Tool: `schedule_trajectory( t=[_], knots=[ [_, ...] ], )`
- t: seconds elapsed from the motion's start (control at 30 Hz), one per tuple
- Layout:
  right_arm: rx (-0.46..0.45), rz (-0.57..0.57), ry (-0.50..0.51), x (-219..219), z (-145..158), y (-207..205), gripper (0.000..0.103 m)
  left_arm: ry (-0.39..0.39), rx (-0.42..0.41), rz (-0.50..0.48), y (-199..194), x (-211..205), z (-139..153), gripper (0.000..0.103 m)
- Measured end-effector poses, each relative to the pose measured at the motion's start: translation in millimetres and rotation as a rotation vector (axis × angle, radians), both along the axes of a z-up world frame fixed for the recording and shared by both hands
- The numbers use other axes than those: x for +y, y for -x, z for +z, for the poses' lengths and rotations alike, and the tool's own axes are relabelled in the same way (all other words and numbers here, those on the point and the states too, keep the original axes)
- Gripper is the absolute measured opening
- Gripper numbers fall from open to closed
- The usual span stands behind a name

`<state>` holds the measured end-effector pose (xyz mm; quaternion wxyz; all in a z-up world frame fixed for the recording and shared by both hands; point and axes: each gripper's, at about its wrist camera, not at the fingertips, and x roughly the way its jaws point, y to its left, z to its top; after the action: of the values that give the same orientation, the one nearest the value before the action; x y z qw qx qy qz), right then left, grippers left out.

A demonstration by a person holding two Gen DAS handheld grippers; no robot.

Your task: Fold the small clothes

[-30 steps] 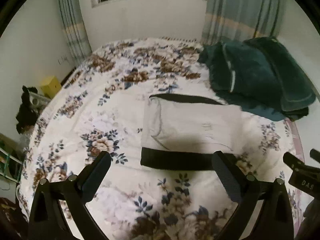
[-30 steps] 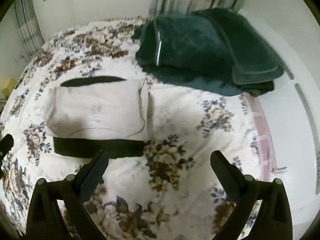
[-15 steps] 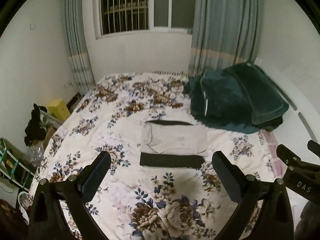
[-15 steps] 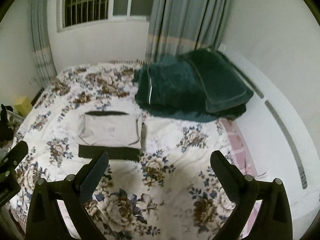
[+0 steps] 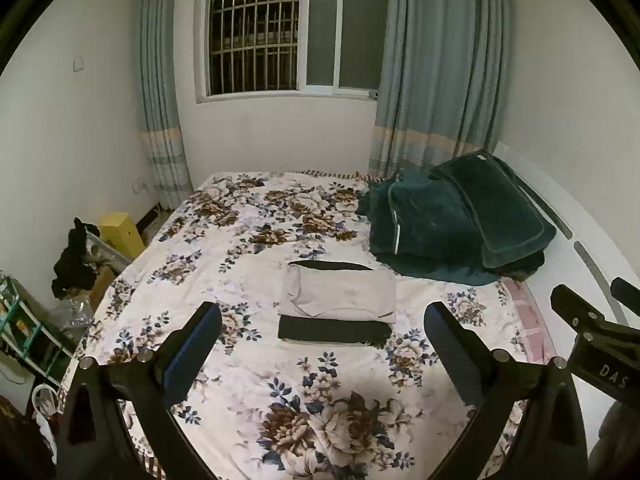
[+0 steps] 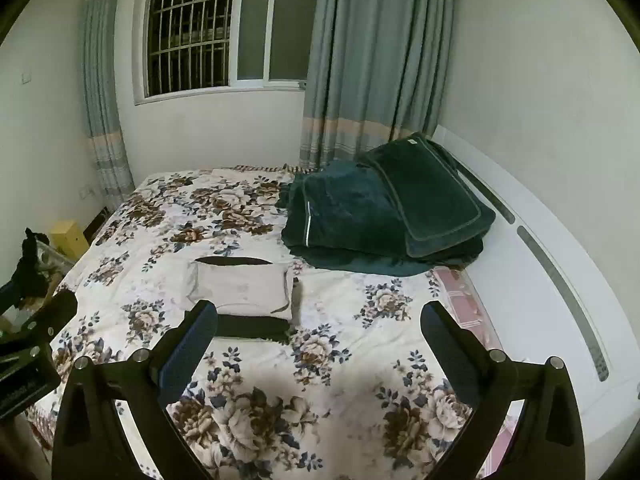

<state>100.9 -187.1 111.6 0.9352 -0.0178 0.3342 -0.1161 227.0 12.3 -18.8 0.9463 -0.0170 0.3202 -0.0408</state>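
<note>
A small folded garment, pale grey with a black band along its near edge, lies flat in the middle of the floral bedspread. It also shows in the right wrist view, left of centre. My left gripper is open and empty, held well back and above the bed's near end. My right gripper is open and empty too, at a similar distance. The right gripper's body shows at the right edge of the left wrist view.
A dark green folded blanket and pillow sit at the bed's far right by the white headboard. A yellow box and dark clutter stand left of the bed. A barred window and curtains are behind.
Both grippers have pulled back and up from the garment, which now looks much smaller and farther. The garment has stayed folded on the bed.
</note>
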Motion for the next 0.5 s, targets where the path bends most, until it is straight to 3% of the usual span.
schedule_trajectory(
  t=[0.5],
  knots=[
    [-0.021, 0.051, -0.008, 11, 8, 5, 0.103, -0.010, -0.046, 0.041, 20, 6, 12, 0.103]
  ],
)
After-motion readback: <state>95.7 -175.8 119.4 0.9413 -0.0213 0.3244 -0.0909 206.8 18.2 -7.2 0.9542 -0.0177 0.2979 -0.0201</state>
